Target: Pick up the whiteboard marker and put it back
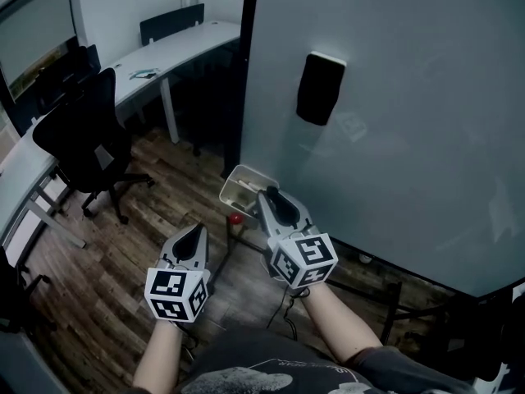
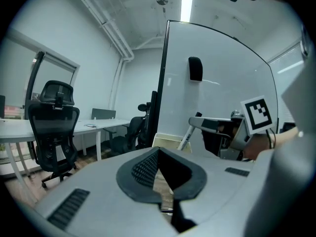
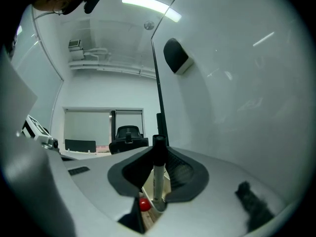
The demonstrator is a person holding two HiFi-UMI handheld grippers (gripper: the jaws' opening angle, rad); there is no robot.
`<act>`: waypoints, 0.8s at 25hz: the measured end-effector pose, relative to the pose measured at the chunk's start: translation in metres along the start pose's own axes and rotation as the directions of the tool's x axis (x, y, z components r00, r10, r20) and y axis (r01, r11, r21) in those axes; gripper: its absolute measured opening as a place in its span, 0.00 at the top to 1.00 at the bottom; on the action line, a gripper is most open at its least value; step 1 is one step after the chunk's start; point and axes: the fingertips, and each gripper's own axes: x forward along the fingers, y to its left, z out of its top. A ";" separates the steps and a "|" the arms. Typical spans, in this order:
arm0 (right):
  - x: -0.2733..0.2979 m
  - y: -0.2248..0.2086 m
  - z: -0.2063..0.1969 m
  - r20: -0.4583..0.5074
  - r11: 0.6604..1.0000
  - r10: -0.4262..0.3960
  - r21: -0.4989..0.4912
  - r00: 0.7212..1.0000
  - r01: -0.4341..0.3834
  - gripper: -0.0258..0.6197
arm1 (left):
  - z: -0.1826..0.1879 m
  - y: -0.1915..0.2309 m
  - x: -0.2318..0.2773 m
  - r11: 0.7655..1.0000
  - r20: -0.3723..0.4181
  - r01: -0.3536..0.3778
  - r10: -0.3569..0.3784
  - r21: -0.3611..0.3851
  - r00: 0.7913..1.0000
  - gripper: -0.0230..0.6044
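A whiteboard marker [image 3: 158, 177] with a white body and black cap stands upright between the jaws of my right gripper [image 3: 159, 154], which is shut on it. This gripper [image 1: 269, 194] hovers just over a small cream tray [image 1: 238, 183] at the lower left corner of the whiteboard [image 1: 410, 138]. In the left gripper view the marker [image 2: 189, 134] slants down toward the tray [image 2: 165, 142]. My left gripper [image 1: 198, 230] hangs lower left of the tray over the floor, its jaws closed to a point [image 2: 158, 151] with nothing between them.
A black eraser [image 1: 319, 89] clings to the whiteboard above the tray. A red knob [image 1: 235, 217] sits under the tray on the board's stand. A black office chair [image 1: 86, 142] and a curved white desk [image 1: 164, 56] stand to the left on the wooden floor.
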 end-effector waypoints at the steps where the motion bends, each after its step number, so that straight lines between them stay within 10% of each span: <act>1: 0.003 0.000 -0.004 -0.003 1.000 -0.005 0.002 1.000 0.005 0.83 | -0.001 0.003 0.000 1.000 -0.002 -0.002 0.002 0.000 1.000 0.94; 20: 0.009 0.007 -0.047 -0.048 0.998 -0.018 -0.059 0.999 0.016 0.83 | -0.023 0.020 -0.005 1.000 -0.040 -0.011 0.010 -0.018 0.999 0.94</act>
